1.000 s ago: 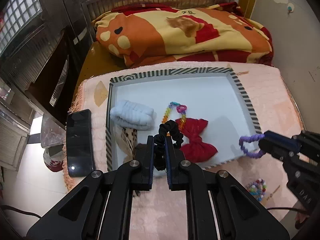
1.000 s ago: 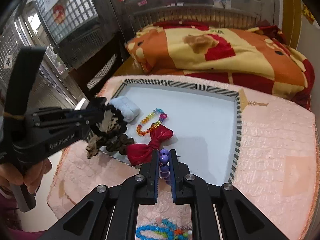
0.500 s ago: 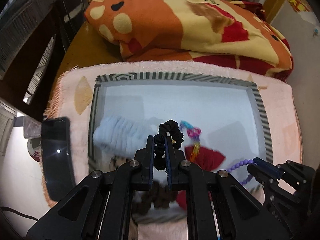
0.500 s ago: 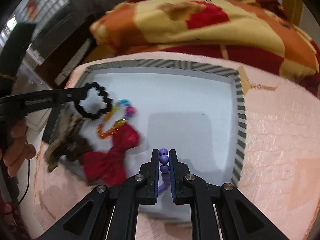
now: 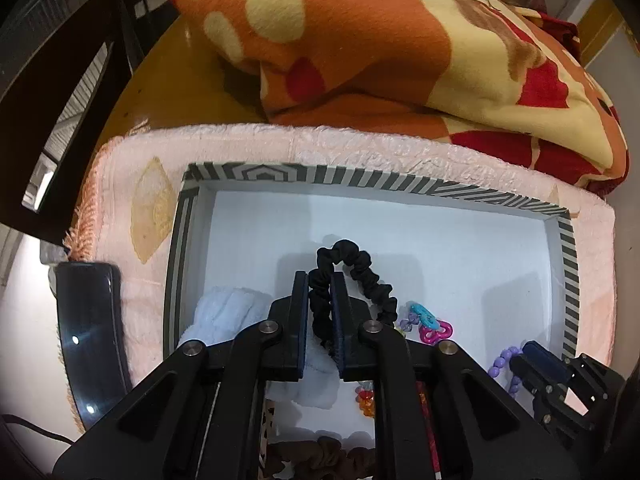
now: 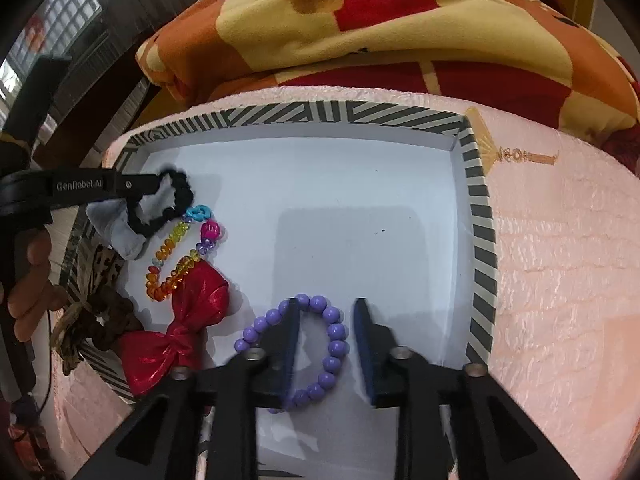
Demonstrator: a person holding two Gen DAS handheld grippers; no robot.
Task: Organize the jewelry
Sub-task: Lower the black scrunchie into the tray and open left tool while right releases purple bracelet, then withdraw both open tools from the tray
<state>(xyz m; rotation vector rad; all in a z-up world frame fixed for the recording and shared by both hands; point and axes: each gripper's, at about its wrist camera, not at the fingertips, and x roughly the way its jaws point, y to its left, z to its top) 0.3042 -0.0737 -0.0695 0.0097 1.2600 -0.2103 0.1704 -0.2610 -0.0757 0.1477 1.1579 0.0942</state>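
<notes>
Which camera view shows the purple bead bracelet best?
The right wrist view. There the purple bead bracelet lies on the white floor of the striped tray, almost the whole ring visible around one finger of the right gripper. The left wrist view shows only a few beads beside that gripper.

The purple bead bracelet (image 6: 316, 352) lay flat as an open ring on the white floor of the striped-rim tray (image 6: 478, 216), near its front edge. The black scrunchie (image 5: 352, 280) hung as a ruffled loop above the tray's left part, over a pale blue fabric piece (image 6: 120, 228).
</notes>
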